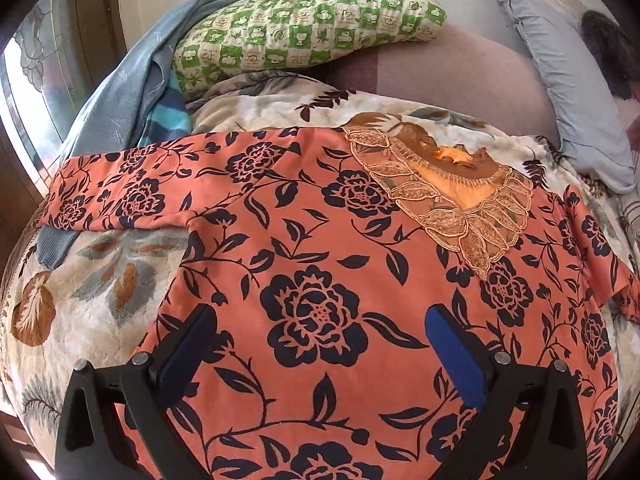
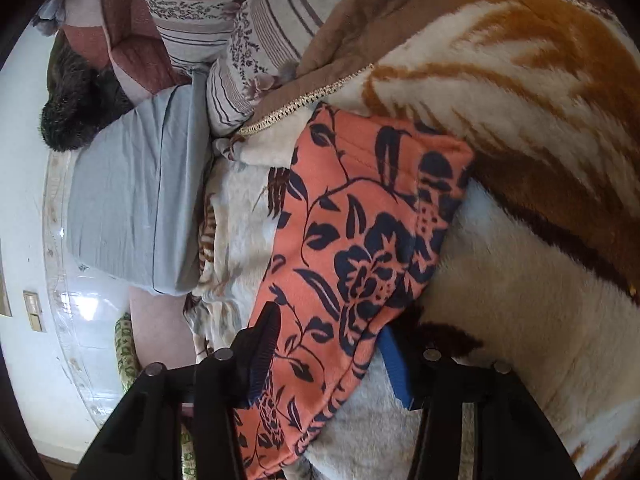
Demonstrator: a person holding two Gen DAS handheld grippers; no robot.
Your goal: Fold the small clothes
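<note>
An orange top with dark navy flowers (image 1: 320, 264) lies spread on a cream floral blanket (image 1: 80, 292), lace neckline (image 1: 452, 200) at the far right, one sleeve (image 1: 132, 188) stretched to the left. My left gripper (image 1: 320, 344) hovers open over the garment's body, holding nothing. In the right wrist view the other sleeve (image 2: 360, 248) runs between the fingers of my right gripper (image 2: 332, 340). The jaws stand wide apart on either side of the sleeve; the blue pad (image 2: 396, 368) sits against its right edge.
A green checked pillow (image 1: 308, 28), a blue garment (image 1: 132, 92) and a grey-blue pillow (image 1: 572, 80) lie beyond the top. A thick brown and cream blanket (image 2: 520, 100) is heaped beside the sleeve. A striped pillow (image 2: 256, 52) lies farther off.
</note>
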